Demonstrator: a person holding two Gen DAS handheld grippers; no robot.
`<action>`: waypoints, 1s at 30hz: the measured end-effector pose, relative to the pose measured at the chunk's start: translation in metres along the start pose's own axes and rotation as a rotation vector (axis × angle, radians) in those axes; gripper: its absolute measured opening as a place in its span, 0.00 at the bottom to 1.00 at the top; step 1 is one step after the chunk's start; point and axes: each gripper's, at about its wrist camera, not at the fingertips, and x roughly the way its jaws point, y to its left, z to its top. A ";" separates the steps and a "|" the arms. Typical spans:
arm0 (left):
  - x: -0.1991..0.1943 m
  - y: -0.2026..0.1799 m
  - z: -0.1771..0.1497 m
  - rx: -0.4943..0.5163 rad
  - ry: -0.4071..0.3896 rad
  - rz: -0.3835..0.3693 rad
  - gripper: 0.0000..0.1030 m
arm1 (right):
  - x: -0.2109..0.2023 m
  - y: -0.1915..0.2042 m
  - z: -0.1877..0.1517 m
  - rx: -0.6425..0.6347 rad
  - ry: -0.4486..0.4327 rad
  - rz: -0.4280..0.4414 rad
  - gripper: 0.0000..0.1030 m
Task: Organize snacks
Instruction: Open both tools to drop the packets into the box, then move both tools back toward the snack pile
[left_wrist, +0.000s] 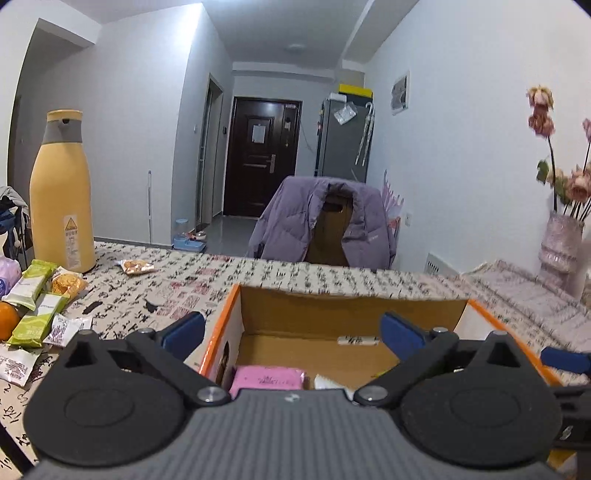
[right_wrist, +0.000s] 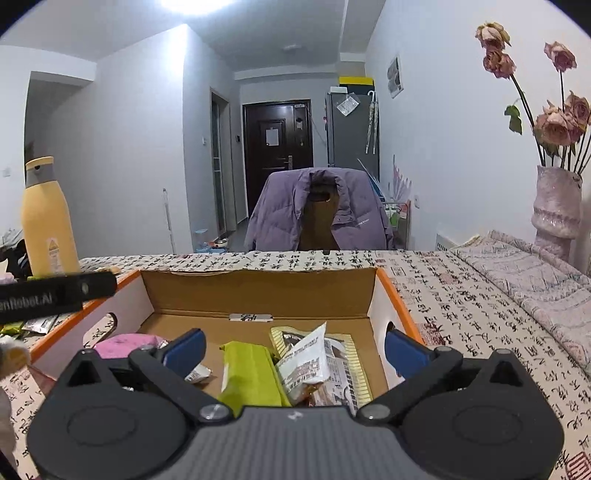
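Cardboard box (right_wrist: 258, 291) sits under both claws, part-filled: a pink packet (right_wrist: 123, 341), a green packet (right_wrist: 251, 373) and printed wrappers (right_wrist: 317, 363) lie between and just ahead of the right gripper (right_wrist: 293, 349), whose jaws stand wide and empty. Left gripper (left_wrist: 291, 334) hangs equally wide and bare. Loose snacks (left_wrist: 35, 306) remain on the tablecloth (left_wrist: 177, 291) off to its left, apparently unsorted.
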 end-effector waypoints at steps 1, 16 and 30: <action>-0.003 0.000 0.003 -0.002 -0.007 -0.002 1.00 | -0.002 0.001 0.002 -0.004 -0.004 0.002 1.00; -0.068 -0.002 0.016 0.002 -0.041 -0.020 1.00 | -0.076 0.010 0.013 -0.050 -0.066 0.016 1.00; -0.129 0.021 -0.028 0.004 0.020 -0.029 1.00 | -0.135 0.006 -0.034 -0.044 -0.022 0.014 1.00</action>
